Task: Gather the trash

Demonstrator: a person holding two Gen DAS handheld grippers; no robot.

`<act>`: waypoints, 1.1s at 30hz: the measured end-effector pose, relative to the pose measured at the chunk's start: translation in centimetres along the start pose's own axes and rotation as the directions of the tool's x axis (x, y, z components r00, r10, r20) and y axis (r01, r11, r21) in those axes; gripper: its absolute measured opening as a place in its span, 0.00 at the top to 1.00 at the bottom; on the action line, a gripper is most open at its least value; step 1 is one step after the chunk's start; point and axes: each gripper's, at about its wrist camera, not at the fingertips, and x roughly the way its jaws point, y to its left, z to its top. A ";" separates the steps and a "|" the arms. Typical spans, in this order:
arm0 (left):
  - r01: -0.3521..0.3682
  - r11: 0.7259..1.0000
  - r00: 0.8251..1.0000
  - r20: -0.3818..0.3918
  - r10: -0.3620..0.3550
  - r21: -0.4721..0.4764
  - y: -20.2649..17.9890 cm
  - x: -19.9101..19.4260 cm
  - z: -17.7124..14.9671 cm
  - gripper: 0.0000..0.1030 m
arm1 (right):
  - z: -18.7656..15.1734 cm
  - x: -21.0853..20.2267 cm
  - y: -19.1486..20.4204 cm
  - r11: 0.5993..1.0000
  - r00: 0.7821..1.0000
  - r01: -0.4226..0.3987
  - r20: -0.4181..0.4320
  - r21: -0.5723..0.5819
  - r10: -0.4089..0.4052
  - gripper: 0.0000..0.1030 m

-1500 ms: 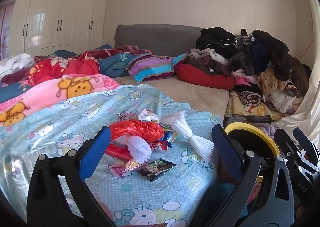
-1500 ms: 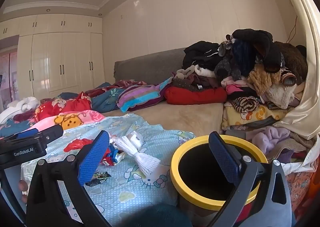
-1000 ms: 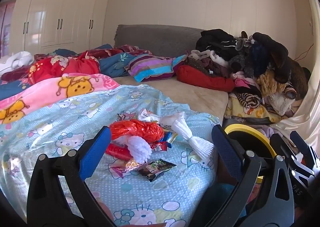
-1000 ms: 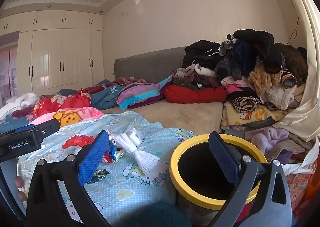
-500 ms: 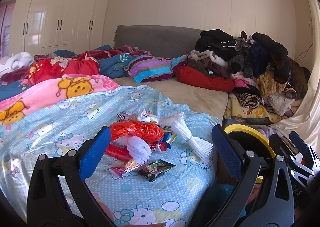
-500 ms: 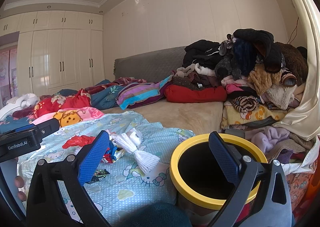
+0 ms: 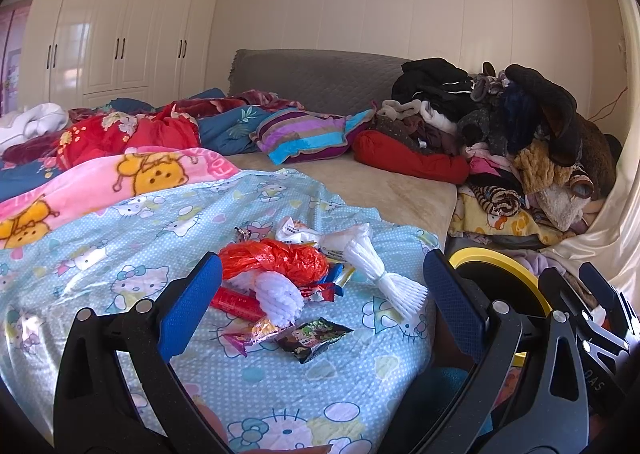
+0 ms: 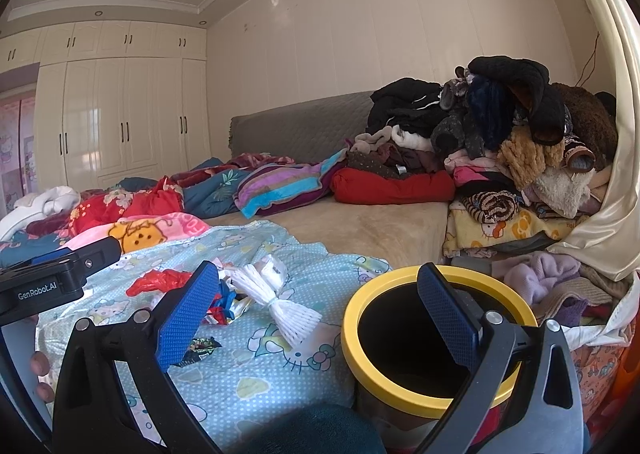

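Over the bed (image 7: 400, 194), both the left hand-held gripper (image 7: 320, 306) and right hand-held gripper (image 8: 316, 314) gape apart, empty, near wrappers (image 7: 312, 338) and bin (image 8: 400, 394).

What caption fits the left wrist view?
Open left gripper faces trash pile on blue blanket; yellow-rimmed bin at right.

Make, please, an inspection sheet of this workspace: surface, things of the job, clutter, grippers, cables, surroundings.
Surface: bed under a light-blue cartoon-cat sheet, wrinkled.
Job's things: trash heap on the sheet: orange plastic bag, white foam fruit nets, red wrapper, dark snack packet. Yellow-rimmed bin beside the bed, open, inside dark.
Clutter: clothes pile at the far right; striped pillow; pink cartoon blanket.
Grippers: left gripper jaws open, empty, facing the trash; right gripper jaws open, empty, beside the bin.
Cables: thin wire on the wall.
Surroundings: white wardrobe, grey headboard.
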 end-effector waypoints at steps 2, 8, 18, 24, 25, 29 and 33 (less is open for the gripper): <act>0.000 1.000 1.000 0.000 0.000 -0.001 0.0 0.0 0.0 0.10 | 0.1 0.0 0.0 1.000 1.000 0.002 0.000 0.000 -0.002 0.06; 0.000 1.000 1.000 0.000 0.000 -0.001 0.0 0.0 0.0 0.10 | 0.0 0.0 0.0 1.000 1.000 0.001 -0.001 0.002 -0.001 0.06; 0.013 1.000 1.000 -0.008 -0.013 -0.001 -0.1 0.2 -0.3 0.10 | -0.4 0.3 0.5 1.000 1.000 -0.018 -0.022 -0.012 0.018 0.06; 0.007 1.000 1.000 -0.005 -0.007 -0.015 0.3 0.5 -0.5 0.10 | -0.7 1.5 1.5 0.996 0.995 -0.073 -0.066 -0.052 0.070 0.06; 0.004 1.000 1.000 -0.006 -0.005 -0.019 0.6 0.7 -0.5 0.10 | -0.8 1.8 1.7 0.995 0.994 -0.083 -0.076 -0.059 0.078 0.06; -0.014 0.999 1.000 -0.017 0.013 -0.037 1.7 1.4 -0.3 0.10 | -0.8 3.2 3.0 0.988 0.985 -0.131 -0.123 -0.079 0.121 0.06; -0.035 0.997 0.999 -0.020 0.034 -0.067 3.4 2.1 0.1 0.10 | -0.9 4.6 4.3 0.976 0.971 -0.190 -0.166 -0.105 0.171 0.06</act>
